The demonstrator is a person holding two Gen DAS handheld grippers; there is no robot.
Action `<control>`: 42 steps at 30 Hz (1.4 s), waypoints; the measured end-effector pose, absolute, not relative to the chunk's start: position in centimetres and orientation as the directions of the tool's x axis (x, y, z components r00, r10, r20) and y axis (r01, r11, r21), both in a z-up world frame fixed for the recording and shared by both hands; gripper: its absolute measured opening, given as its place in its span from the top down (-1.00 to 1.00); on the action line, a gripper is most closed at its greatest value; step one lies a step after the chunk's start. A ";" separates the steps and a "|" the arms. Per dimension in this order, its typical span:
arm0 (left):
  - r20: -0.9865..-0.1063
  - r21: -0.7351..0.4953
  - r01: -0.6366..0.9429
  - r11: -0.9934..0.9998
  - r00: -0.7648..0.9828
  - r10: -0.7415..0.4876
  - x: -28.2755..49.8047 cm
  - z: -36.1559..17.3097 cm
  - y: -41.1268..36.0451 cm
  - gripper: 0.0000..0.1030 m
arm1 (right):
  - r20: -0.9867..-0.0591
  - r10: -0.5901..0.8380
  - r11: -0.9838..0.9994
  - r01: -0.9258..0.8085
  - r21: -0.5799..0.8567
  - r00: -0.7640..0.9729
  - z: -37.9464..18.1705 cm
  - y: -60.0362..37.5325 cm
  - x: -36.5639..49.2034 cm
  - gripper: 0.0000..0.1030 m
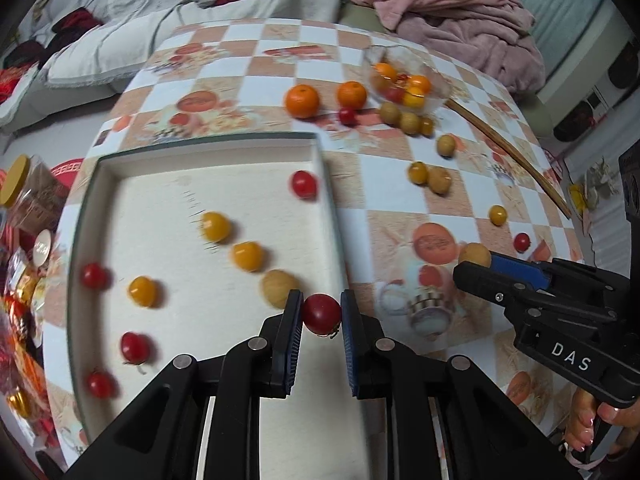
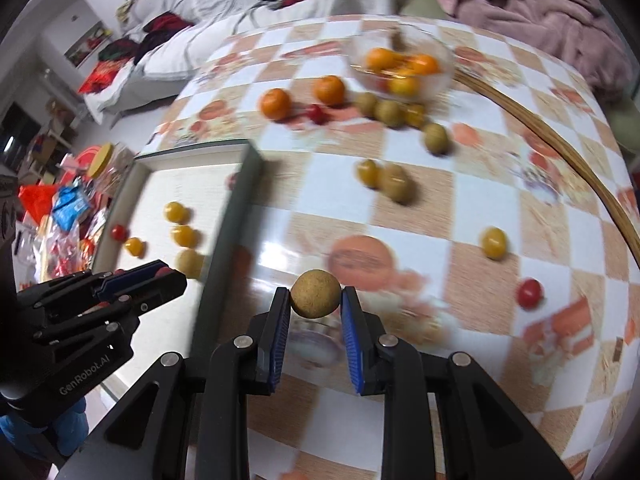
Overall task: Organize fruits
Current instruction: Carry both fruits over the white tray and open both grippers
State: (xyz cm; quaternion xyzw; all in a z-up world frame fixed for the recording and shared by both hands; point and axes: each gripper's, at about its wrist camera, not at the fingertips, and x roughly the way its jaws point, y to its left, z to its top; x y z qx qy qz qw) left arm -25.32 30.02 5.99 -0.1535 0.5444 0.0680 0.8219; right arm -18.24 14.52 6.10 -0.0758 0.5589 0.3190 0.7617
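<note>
My left gripper (image 1: pixel 321 314) is shut on a red cherry tomato (image 1: pixel 321 314), held just over the right rim of the white tray (image 1: pixel 168 168). In the tray lie several red and yellow tomatoes and one tan longan (image 1: pixel 279 287). My right gripper (image 2: pixel 315 294) is shut on a tan longan (image 2: pixel 315 294) above the checkered tablecloth, right of the tray's edge (image 2: pixel 232 216). From the left wrist view the right gripper (image 1: pixel 476 262) shows at the right with the longan (image 1: pixel 474 255) at its tip. The left gripper (image 2: pixel 176 276) shows at the left in the right wrist view.
A glass bowl (image 1: pixel 434 80) with oranges and tomatoes stands at the back. Two oranges (image 1: pixel 302 100), longans (image 1: pixel 439 180) and small tomatoes (image 1: pixel 497 214) lie scattered on the cloth. A bamboo stick (image 1: pixel 516 156) runs along the right. Snack packets (image 1: pixel 24 312) crowd the left; a pink blanket (image 1: pixel 452 4) lies behind.
</note>
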 end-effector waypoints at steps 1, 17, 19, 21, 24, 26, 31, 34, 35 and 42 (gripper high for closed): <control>-0.917 -0.177 -0.294 0.939 0.397 -0.049 -25.8 5.9 30.7 0.61 | -0.899 0.406 0.774 -0.585 0.241 0.166 6.2 15.5 -18.6 0.46; -0.935 -0.165 -0.453 0.876 0.355 0.007 -32.3 3.8 37.9 0.61 | -0.899 0.434 0.650 -0.709 0.274 0.051 5.7 25.7 -22.8 0.46; -0.939 -0.158 -0.468 0.870 0.342 0.013 -32.8 3.4 38.2 0.61 | -0.906 0.423 0.645 -0.714 0.272 0.036 5.0 26.4 -23.2 0.46; -0.944 -0.146 -0.477 0.867 0.330 0.022 -33.1 3.0 38.4 0.61 | -0.911 0.412 0.642 -0.720 0.265 0.032 4.6 26.9 -23.4 0.46; -0.950 -0.130 -0.489 0.863 0.310 0.033 -33.5 2.5 38.6 0.61 | -0.920 0.389 0.635 -0.736 0.237 0.039 4.0 27.5 -23.8 0.46; -0.953 -0.119 -0.493 0.862 0.301 0.041 -33.7 2.2 38.7 0.61 | -0.925 0.377 0.629 -0.745 0.221 0.044 3.8 27.8 -24.0 0.46; -0.957 -0.096 -0.492 0.865 0.284 0.055 -33.8 1.8 38.5 0.61 | -0.932 0.359 0.625 -0.756 0.195 0.057 3.4 28.1 -24.2 0.46; -0.957 -0.078 -0.481 0.873 0.281 0.069 -33.8 1.7 38.2 0.60 | -0.935 0.350 0.629 -0.753 0.191 0.056 3.0 28.1 -24.3 0.46; -0.957 -0.070 -0.477 0.876 0.279 0.075 -33.8 1.7 38.1 0.60 | -0.936 0.347 0.631 -0.752 0.190 0.055 2.9 28.1 -24.3 0.45; -0.955 0.007 -0.451 0.892 0.262 0.140 -33.7 1.7 37.1 0.54 | -0.943 0.329 0.636 -0.750 0.183 0.048 2.1 28.1 -24.5 0.45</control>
